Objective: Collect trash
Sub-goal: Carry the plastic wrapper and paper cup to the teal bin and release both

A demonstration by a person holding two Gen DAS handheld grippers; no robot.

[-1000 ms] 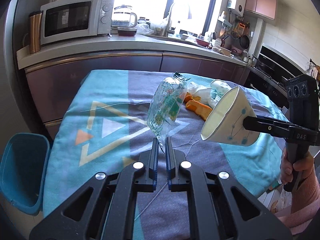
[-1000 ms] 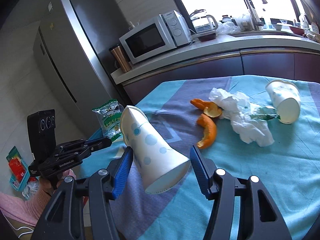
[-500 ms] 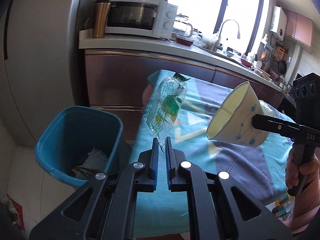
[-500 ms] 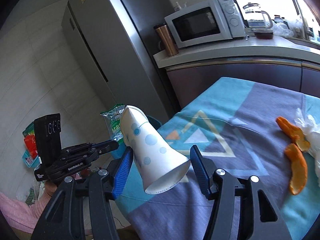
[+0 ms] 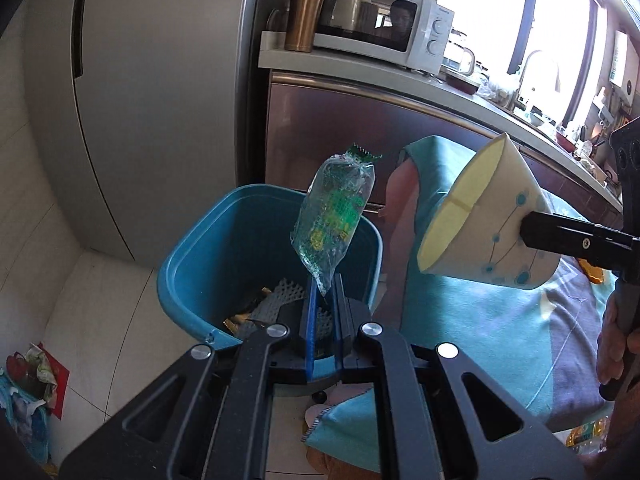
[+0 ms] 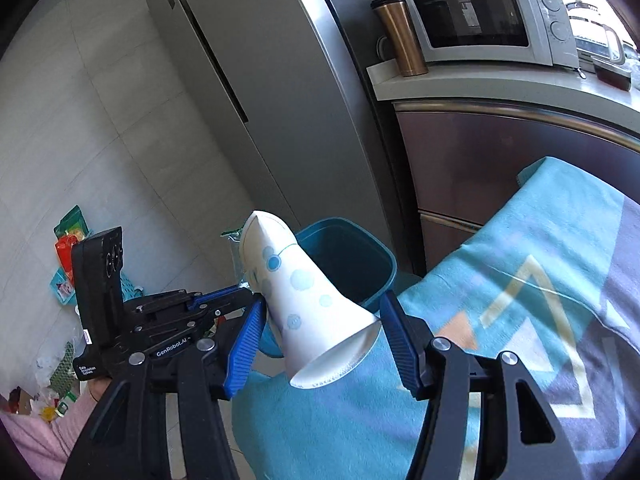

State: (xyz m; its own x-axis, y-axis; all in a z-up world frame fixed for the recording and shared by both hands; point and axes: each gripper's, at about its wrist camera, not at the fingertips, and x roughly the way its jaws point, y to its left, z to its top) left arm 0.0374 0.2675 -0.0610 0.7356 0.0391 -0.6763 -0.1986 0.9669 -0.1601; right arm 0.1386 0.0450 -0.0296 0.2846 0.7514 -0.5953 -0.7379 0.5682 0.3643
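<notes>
Two pieces of trash are in the air at once. The left tool (image 5: 323,300) pinches the bottom corner of a clear crinkly plastic wrapper with green print (image 5: 334,220), fingers nearly together, and the wrapper hangs right over the mouth of the teal plastic waste bin (image 5: 192,264) on the floor. To the right, the right tool (image 6: 320,340) grips a white paper cup with blue dots (image 6: 296,300) across its flared mouth end, jaws wide around it, above the near corner of the teal-and-purple cloth on the tabletop (image 6: 540,280), just short of the bin. My worry: that light wrapper could flutter and drift past the rim if released from this height. The cup, held so near its rim, may crush or pivot and drop onto the cloth.
</notes>
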